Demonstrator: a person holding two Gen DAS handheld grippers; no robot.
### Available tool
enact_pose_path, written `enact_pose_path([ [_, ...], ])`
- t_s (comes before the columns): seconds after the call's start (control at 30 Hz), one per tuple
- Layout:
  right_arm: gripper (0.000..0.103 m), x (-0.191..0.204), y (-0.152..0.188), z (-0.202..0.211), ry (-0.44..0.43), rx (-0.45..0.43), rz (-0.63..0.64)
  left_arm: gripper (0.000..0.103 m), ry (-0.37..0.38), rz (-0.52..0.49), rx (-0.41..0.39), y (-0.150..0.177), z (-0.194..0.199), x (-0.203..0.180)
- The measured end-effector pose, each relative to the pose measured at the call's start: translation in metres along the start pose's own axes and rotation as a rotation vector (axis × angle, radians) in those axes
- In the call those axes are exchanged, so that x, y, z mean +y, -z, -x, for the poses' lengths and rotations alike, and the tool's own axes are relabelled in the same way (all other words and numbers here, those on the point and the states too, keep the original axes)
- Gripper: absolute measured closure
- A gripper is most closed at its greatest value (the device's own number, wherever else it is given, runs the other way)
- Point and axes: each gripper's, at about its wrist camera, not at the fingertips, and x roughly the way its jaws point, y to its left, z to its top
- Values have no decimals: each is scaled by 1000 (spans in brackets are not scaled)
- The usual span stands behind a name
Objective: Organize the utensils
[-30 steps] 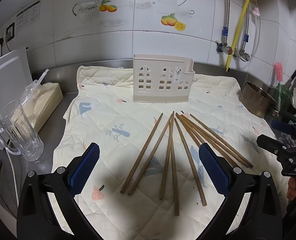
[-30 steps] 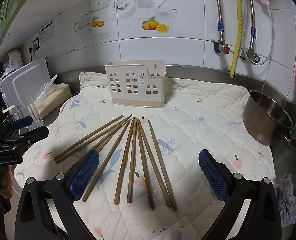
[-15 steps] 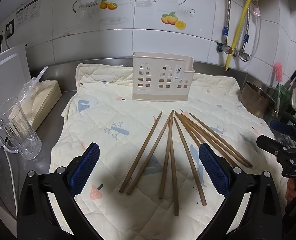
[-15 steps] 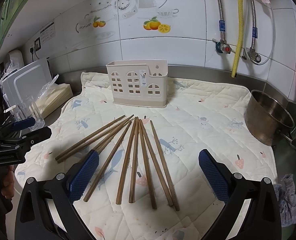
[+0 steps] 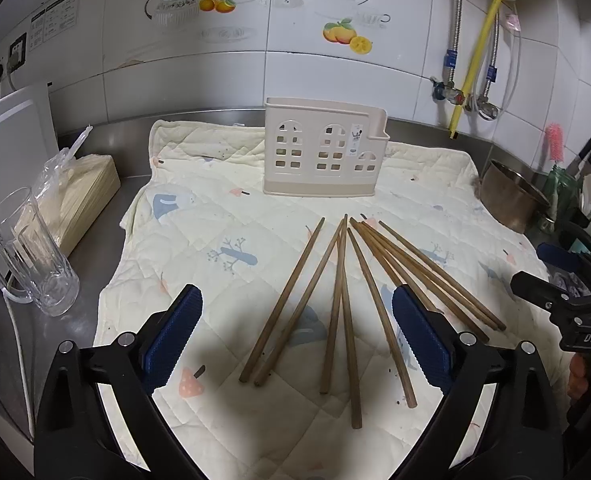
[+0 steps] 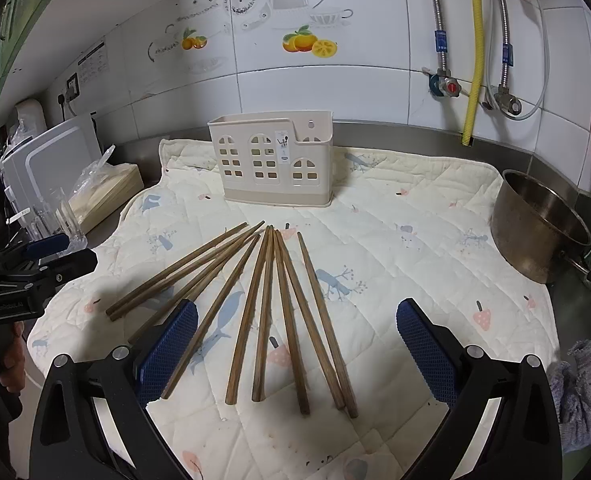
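Observation:
Several brown wooden chopsticks (image 5: 335, 304) lie fanned out on a quilted mat (image 5: 215, 216), their tips converging toward a beige plastic utensil holder (image 5: 323, 152) that stands upright at the back. My left gripper (image 5: 296, 312) hovers open over the near ends of the left chopsticks, with nothing between its blue pads. From the right side, the same chopsticks (image 6: 263, 300) and holder (image 6: 271, 164) appear, with my right gripper (image 6: 297, 320) open above the near ends. Each gripper shows at the edge of the other's view: the right gripper (image 5: 555, 292) and the left gripper (image 6: 51, 256).
A glass mug (image 5: 31, 252), a bagged beige stack (image 5: 83, 196) and a white board (image 5: 7, 140) sit on the steel counter to the left. A steel pot (image 6: 539, 228) stands at the mat's right edge, with a grey rag (image 6: 579, 392) nearer. Pipes run down the tiled wall.
Both views drift only slightly. The chopsticks and holder lie where they were, and both grippers stay open.

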Motion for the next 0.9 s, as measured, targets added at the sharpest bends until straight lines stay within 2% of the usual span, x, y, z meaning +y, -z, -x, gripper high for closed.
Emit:
enact_pose_path([
  [0.33, 7, -4, 0, -2, 2, -6, -10, 13, 12, -7, -2, -1, -1, -2],
  [0.9, 7, -3, -16, 10, 14, -56, 3, 13, 1, -22, -66, -16, 14, -1],
])
